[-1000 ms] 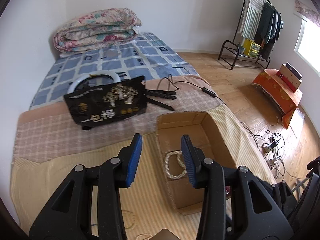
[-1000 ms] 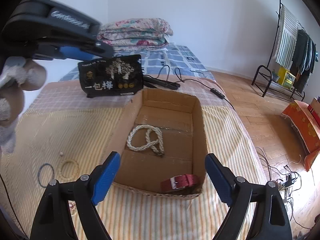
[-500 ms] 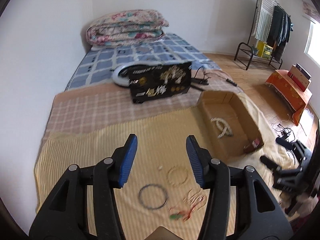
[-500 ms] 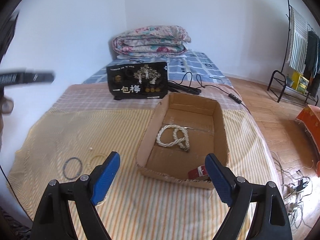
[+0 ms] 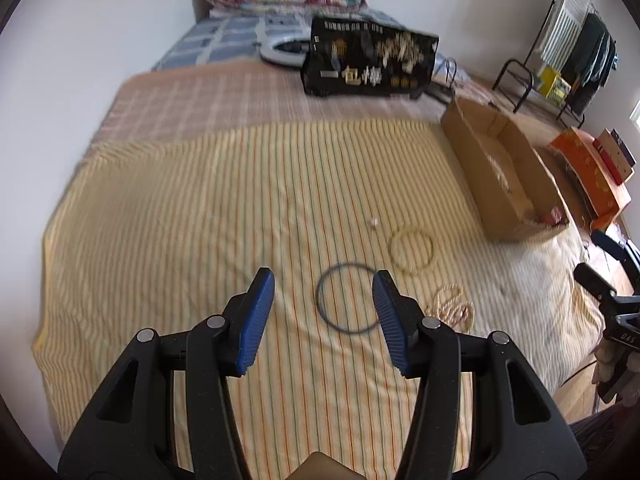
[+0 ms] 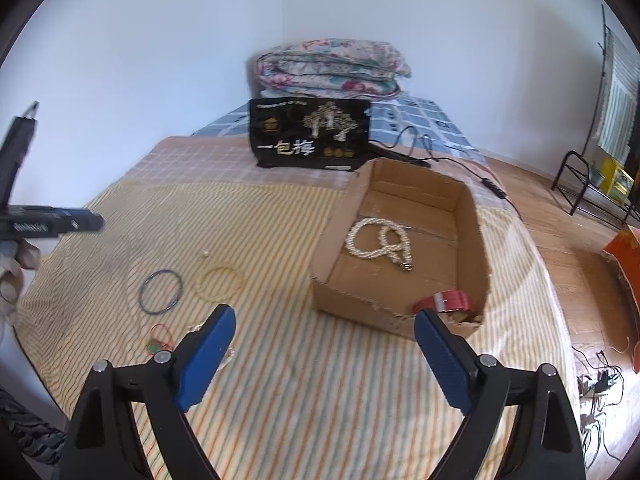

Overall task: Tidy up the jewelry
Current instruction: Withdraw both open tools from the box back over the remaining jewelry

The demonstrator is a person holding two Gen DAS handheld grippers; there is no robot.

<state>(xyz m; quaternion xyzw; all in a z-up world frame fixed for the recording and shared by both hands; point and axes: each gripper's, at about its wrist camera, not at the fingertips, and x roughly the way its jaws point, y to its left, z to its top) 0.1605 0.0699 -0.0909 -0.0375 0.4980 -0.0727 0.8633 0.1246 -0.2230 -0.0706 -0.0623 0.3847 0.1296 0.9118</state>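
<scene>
An open cardboard box (image 6: 472, 216) (image 5: 476, 152) on the striped bed cover holds a white rope necklace (image 6: 380, 240) and a red band (image 6: 448, 302). Left of it lie a dark blue ring (image 6: 160, 291) (image 5: 347, 299), a pale yellow ring (image 6: 221, 279) (image 5: 412, 249), a small white bead (image 5: 374, 222), a beaded strand (image 5: 452, 304) and a red cord with a green charm (image 6: 158, 340). My left gripper (image 5: 323, 316) is open and empty, just above the blue ring. My right gripper (image 6: 324, 350) is open wide and empty, in front of the box.
A black printed bag (image 6: 310, 134) stands behind the box, with black cables (image 6: 424, 148) beside it. A folded quilt (image 6: 332, 64) lies at the bed's head by the wall. A clothes rack (image 5: 560, 48) and an orange-covered stand (image 5: 592, 176) are on the wooden floor at right.
My left gripper has swung left from over the box and come down over the loose rings, still open. My right gripper has drawn back from the box and stays open.
</scene>
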